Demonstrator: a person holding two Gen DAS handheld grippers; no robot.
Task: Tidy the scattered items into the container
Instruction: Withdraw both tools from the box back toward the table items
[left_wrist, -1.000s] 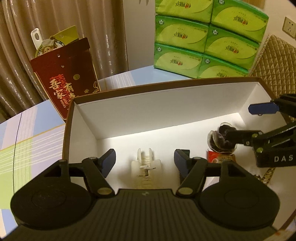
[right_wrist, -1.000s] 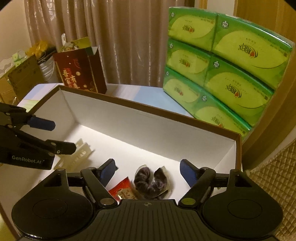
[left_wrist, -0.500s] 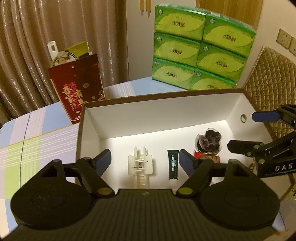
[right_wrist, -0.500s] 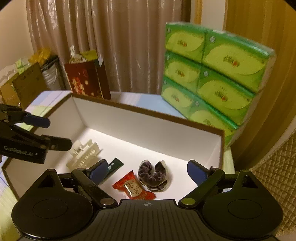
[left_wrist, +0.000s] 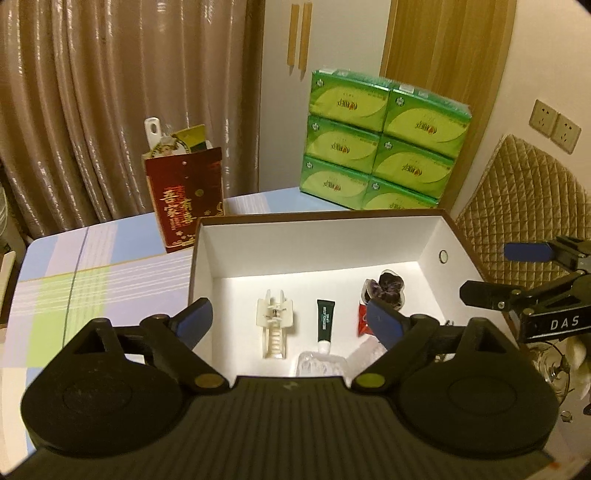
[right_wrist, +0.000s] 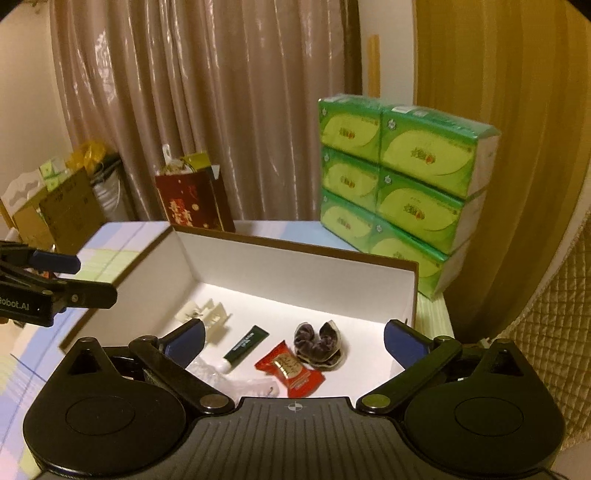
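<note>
Below both widening, empty grippers, left (left_wrist: 290, 321) and right (right_wrist: 293, 338), box (left_wrist: 314, 236) with clip (left_wrist: 275, 319), tube (left_wrist: 325, 319), perhaps scrunchie (right_wrist: 319, 341).

Left gripper (left_wrist: 290, 326) angled downward, jaws opening, nothing between its blue pads (left_wrist: 194, 323), right gripper (right_wrist: 293, 341) alongside at similar downward pitch, jaws opening, gap likewise unoccupied

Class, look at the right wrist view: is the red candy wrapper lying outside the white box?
No. The red candy wrapper lies on the floor of the white box, beside the dark scrunchie.
</note>
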